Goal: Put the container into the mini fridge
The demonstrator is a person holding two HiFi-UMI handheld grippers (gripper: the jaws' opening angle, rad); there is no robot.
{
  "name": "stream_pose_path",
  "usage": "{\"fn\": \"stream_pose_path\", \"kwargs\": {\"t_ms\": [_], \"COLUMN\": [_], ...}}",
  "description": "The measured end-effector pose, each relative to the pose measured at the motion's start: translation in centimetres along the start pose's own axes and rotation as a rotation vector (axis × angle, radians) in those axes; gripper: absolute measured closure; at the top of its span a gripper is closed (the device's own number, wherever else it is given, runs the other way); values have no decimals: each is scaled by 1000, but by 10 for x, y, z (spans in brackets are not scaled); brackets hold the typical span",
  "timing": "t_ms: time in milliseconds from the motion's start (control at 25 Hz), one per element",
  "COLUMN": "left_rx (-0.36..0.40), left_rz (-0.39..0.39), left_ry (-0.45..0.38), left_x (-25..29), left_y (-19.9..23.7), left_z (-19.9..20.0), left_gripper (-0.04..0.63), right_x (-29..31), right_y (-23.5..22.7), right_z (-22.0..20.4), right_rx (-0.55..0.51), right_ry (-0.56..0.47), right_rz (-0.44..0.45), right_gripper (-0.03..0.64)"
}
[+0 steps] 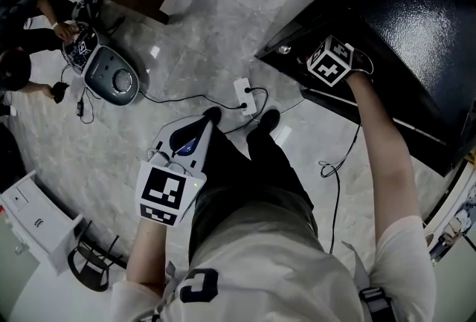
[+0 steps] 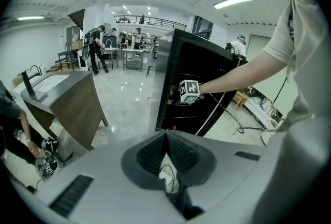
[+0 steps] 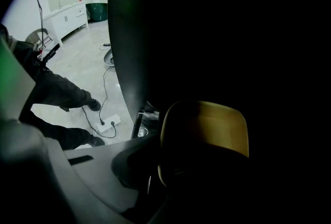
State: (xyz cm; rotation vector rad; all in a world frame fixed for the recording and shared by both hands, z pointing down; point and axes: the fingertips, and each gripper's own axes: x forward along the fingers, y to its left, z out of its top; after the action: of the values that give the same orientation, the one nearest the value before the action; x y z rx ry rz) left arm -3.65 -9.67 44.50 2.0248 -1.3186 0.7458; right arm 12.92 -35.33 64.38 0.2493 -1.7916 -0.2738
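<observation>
The black mini fridge (image 1: 416, 30) stands at the right with its dark inside facing me (image 2: 207, 78). My right gripper (image 1: 329, 62) reaches into its opening at arm's length. It is shut on a yellow container (image 3: 204, 132), which fills the dark middle of the right gripper view. In the left gripper view a bit of the yellow container (image 2: 170, 94) shows just left of the marker cube. My left gripper (image 1: 207, 120) hangs beside my left leg and points at the floor. Its fingertips (image 2: 165, 134) meet with nothing between them.
A white power strip (image 1: 243, 94) with cables lies on the marble floor by my feet. A grey round device (image 1: 111, 77) sits at the left beside a crouching person (image 1: 22, 30). A wooden counter (image 2: 67, 99) stands left of the fridge. A white unit (image 1: 33, 220) is at the lower left.
</observation>
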Motion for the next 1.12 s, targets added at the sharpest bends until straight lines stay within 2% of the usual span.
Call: {"fn": "stream_pose_path", "kwargs": {"t_ms": [200,360,520,560,640,800,960,1120], "left_rx": [-6,-9,-16,-18,-23,-33,-15,3], "left_rz": [24,37,71,74,76,100,94,97], "left_ry": [5,-7,-24,-35,-48,-41,-63,-93], "left_x": [6,-5,-20,-22,-30,-44,-37,-30], "left_y": [4,14,28,31,38,41,31,17], "left_z": [7,-3,-10,-9,-10,-10,12,32], "left_gripper": [540,540,540,540,540,540,540,540], "right_x": [12,11,-4,-10,-21,-32,-57,-77], "right_y": [-15,-7,-10,-16,-24,-21,-35,-25], "right_z": [-8,-9,1,1,4,22,17,13], "right_rx": [-16,-6,-4,-2,8,31,108,204], "right_ry": [0,12,3,-3,-19,-77,-137,-218], "right_rz": [0,-14,-89,-120,-168,-182,-216,-214], "right_gripper": [583,583,579,564,478,433,433,433]}}
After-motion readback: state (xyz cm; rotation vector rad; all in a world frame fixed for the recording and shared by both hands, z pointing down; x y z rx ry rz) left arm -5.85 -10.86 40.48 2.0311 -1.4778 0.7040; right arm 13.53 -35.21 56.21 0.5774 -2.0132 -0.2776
